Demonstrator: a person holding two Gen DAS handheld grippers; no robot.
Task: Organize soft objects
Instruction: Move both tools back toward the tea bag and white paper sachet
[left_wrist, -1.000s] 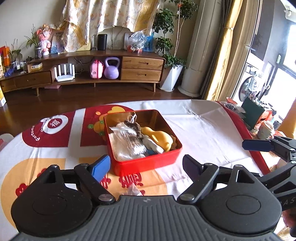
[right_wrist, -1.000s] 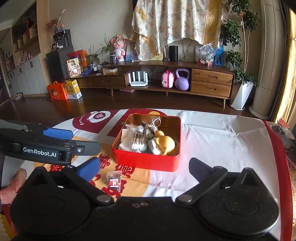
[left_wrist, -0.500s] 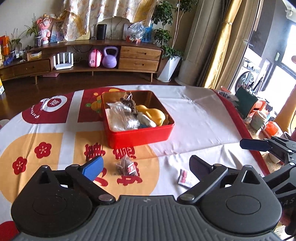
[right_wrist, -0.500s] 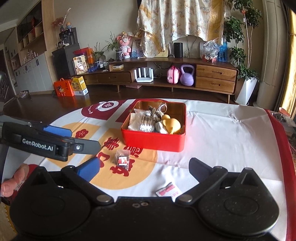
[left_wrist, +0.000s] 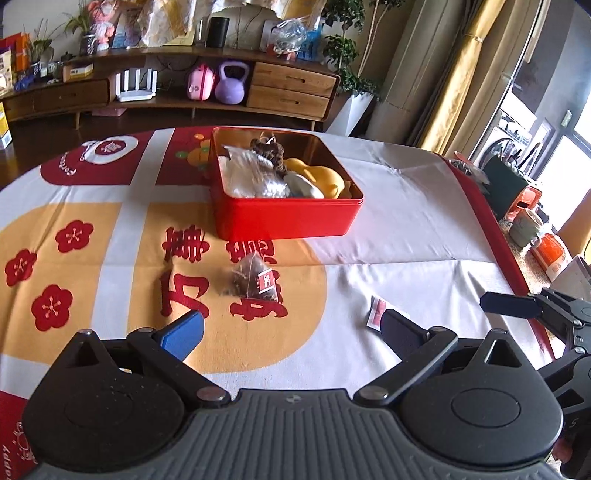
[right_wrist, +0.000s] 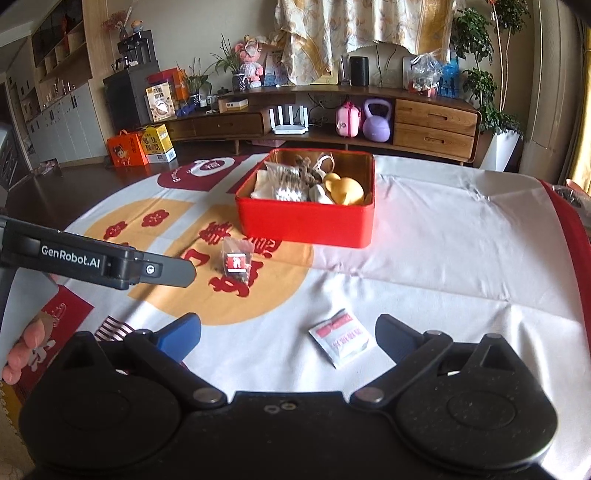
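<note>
We see a table draped in a white tablecloth (left_wrist: 406, 229) printed with red panels, orange discs and red plum blossoms. Toward its far side sits a red tin box (left_wrist: 284, 218), open-topped, with soft things heaped inside: a clear plastic bag of white material (left_wrist: 251, 177) on the left, a brown knotted piece (left_wrist: 271, 151) at the back, and a yellow plush toy (left_wrist: 321, 179) on the right with a pale grey-white item (left_wrist: 303, 184) lying against it.

Nearer to us than the box, on the orange disc, lies a pyramid tea bag (left_wrist: 253, 278) with a red tag, apart from the box. To its right, on the white cloth, lies a flat white sachet (right_wrist: 341, 341) with red print, well apart from the tea bag.

Our left gripper (left_wrist: 291, 330) hangs over the near part of the cloth; its jaws have just been opening and now stand wide with nothing between them, the tea bag lying ahead of its blue pad. Our right gripper (right_wrist: 288, 338) is also spread wide and empty, the sachet on the cloth just ahead, between its two fingers. A fingertip of the left hand (right_wrist: 26, 349) shows at the edge of the right view.
</note>
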